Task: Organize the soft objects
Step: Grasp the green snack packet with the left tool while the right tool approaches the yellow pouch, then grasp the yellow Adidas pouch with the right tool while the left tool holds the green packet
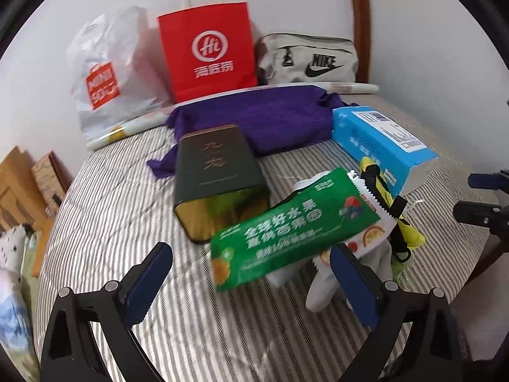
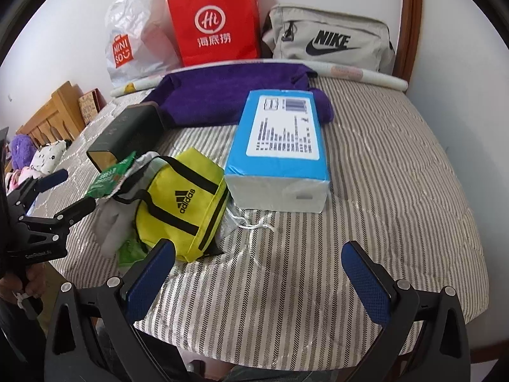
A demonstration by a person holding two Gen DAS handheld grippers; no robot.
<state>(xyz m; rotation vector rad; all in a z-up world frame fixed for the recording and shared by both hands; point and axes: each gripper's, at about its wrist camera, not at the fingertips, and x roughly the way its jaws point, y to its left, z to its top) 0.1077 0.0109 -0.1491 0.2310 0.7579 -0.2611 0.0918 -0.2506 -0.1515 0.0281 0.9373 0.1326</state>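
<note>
On the striped bed lie a green snack bag (image 1: pixel 286 232), a yellow Adidas pouch (image 2: pixel 183 203), a blue tissue pack (image 2: pixel 280 146), a dark green box (image 1: pixel 216 175) and a folded purple towel (image 1: pixel 254 117). A grey soft item (image 1: pixel 321 286) lies under the snack bag. My left gripper (image 1: pixel 251 270) is open, its jaws just short of the green bag. My right gripper (image 2: pixel 257 273) is open and empty over bare bedding, in front of the tissue pack. The left gripper also shows at the left of the right wrist view (image 2: pixel 66 191).
A white Miniso bag (image 1: pixel 108 76), a red paper bag (image 1: pixel 210 51) and a grey Nike pouch (image 1: pixel 308 60) stand against the far wall. A rolled mat (image 2: pixel 359 74) lies behind the towel. Wooden furniture (image 2: pixel 54 114) and plush toys (image 2: pixel 35 156) are at the left.
</note>
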